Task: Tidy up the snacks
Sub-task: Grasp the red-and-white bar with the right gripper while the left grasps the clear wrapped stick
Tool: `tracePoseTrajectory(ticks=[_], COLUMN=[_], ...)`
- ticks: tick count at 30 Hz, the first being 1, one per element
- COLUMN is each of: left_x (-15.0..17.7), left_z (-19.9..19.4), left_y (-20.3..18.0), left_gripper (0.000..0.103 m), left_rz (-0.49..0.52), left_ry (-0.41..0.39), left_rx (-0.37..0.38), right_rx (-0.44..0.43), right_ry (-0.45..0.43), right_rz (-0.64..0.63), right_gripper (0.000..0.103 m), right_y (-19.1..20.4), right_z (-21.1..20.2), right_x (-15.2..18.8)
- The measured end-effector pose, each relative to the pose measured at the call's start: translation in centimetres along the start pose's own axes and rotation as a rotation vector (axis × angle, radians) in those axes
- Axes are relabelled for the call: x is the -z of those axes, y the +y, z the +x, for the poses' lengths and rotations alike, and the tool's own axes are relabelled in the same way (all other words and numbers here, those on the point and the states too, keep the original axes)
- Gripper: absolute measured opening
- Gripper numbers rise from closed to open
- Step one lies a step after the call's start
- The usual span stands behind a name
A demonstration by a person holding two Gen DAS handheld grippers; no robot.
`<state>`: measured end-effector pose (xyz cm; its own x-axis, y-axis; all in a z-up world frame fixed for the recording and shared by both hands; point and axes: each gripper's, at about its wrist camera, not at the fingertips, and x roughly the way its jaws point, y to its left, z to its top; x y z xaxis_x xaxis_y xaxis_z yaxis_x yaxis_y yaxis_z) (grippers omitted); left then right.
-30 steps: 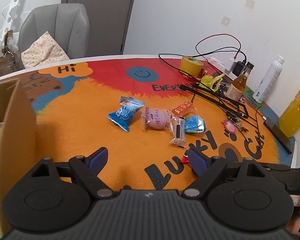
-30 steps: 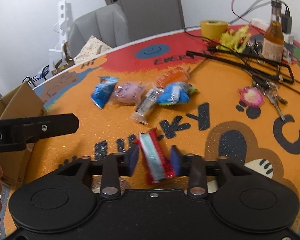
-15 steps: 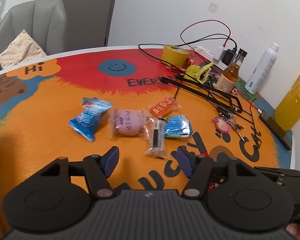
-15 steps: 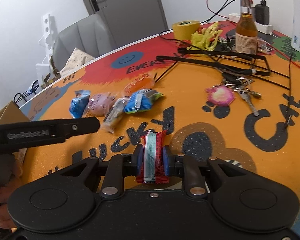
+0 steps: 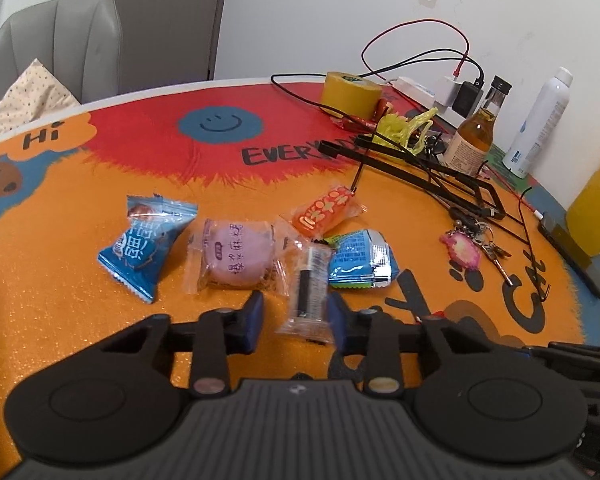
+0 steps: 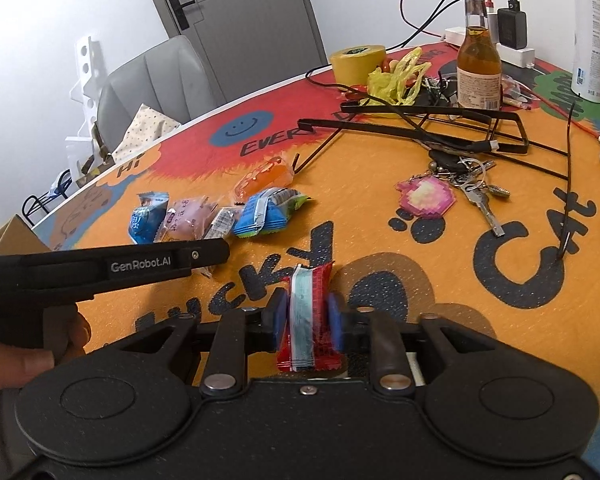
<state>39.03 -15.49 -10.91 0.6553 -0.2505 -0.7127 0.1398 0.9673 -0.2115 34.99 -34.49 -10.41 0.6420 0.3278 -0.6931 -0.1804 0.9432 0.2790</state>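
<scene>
- My left gripper [image 5: 295,318] tilts down at the mat [image 5: 59,300], low over the near edge of the snack row.
- Its jaws have just been closing; the clear packet [image 5: 308,288] lies between them. The right pad touches its edge, the left pad stands clear with mat showing in the gap, so no grip.
- My right gripper [image 6: 308,318] also tilts down, jaws pinched on the red bar [image 6: 308,312], which stands on end between the pads. The jaws eased open slightly, pads touching both sides.
- Row on the mat, left to right: blue packet [image 5: 145,246], pink cake [image 5: 235,256], clear packet, blue-green packet [image 5: 360,258], with the orange packet [image 5: 326,214] just behind.
- Right view: the left gripper's body crosses from the left, hiding the row's near edge; a hand [image 6: 23,352] grips it, cut off at the frame.
- Red bar's lower end is hidden behind the gripper body.
- I can't read the clear packet's contents.
</scene>
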Motion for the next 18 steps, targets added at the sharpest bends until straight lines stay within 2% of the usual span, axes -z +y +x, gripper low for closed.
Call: tracePoseTrajectory(ticks=[1, 3, 8, 11, 18], left_x=[0.0, 0.2, 0.9, 1.5, 2.6], left_z=[0.0, -0.2, -1.1, -1.7, -4.1], left_y=[0.1, 0.1, 0.1, 0.2, 0.3], left_gripper=[0.022, 0.02, 0.019, 0.018, 0.017], left_rz=[-0.004, -0.003, -0.006, -0.007, -0.011], left_ry=[0.003, 0.004, 0.013, 0.017, -0.004], left_rx=[0.005, 0.007, 0.02, 0.02, 0.024], right_rx=[0.007, 0.015, 0.028, 0.04, 0.026], right_ry=[0.0, 0.004, -0.001, -0.003, -0.04], right_rz=[-0.007, -0.018, -0.032, -0.038, -0.022], right_gripper=[0.028, 0.028, 0.028, 0.02, 0.019], right_y=[0.2, 0.4, 0.8, 0.9, 1.3], right_z=[0.1, 0.2, 0.2, 0.1, -1.3], right_x=[0.1, 0.2, 0.3, 0.5, 0.8])
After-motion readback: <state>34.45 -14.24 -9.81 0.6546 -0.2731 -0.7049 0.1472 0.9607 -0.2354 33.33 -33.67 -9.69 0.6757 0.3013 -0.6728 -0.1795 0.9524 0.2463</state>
